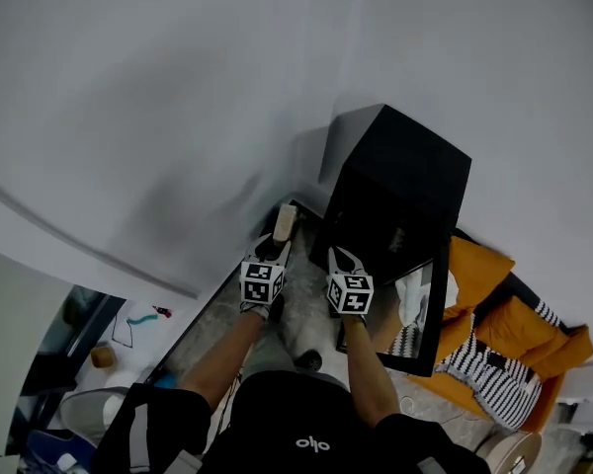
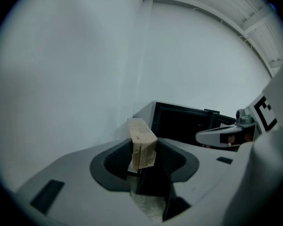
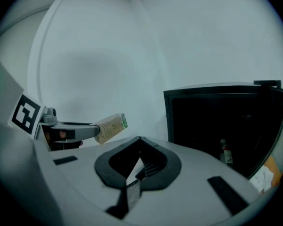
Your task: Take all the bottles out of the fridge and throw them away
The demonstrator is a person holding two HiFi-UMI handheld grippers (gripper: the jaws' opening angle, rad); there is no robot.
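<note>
The left gripper (image 1: 276, 247) holds a beige carton (image 2: 142, 143) between its jaws; the right gripper (image 3: 140, 139) has its jaws closed together, with nothing in them; a bottle (image 3: 225, 152) stands inside the open black fridge (image 3: 205, 100), far right.

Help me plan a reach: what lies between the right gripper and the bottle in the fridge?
Nothing: the right gripper view shows a bare stretch from the right gripper to the bottle inside the open fridge.
</note>
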